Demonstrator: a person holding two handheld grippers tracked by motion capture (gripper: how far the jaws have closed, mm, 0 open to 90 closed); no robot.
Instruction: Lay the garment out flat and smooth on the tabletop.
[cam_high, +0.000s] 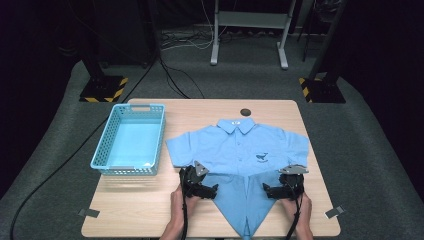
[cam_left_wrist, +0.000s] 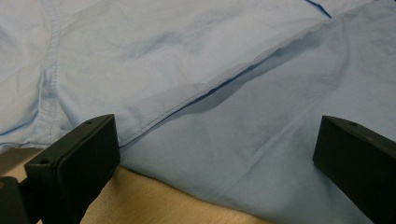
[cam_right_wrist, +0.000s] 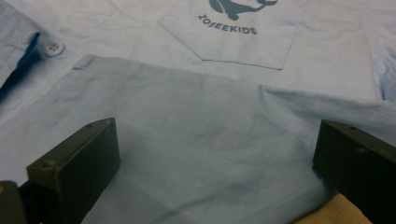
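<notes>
A light blue short-sleeved shirt (cam_high: 240, 150) lies front up on the wooden table (cam_high: 140, 200), just beside a blue plastic basket (cam_high: 131, 140) that stands off the shirt's sleeve on the person's left side. The collar (cam_high: 236, 124) points away from the person, and a small dark disc (cam_high: 245, 112) sits on the table just beyond it. The shirt's two lower corners are folded in over its front, so that its lower half narrows to a point at the table's near edge. The left gripper (cam_high: 210, 189) rests at the left slanted edge of that folded part, held by the left hand (cam_high: 179, 201); in the left gripper view its jaws stand spread wide with nothing pinched, the folded flap and its crease lying on the table beyond them. The right gripper (cam_high: 269, 190) rests at the right slanted edge of the shirt's folded part, held by the right hand (cam_high: 302, 205); in the right gripper view its jaws are likewise wide apart and grip nothing, with the folded cloth spread beyond them. Farther up the shirt from that fold, the chest pocket (cam_right_wrist: 243, 35) shows a dark whale print and the lettering ZOSEEKIDS, and a white button (cam_right_wrist: 53, 48) sits on the placket beside it.
</notes>
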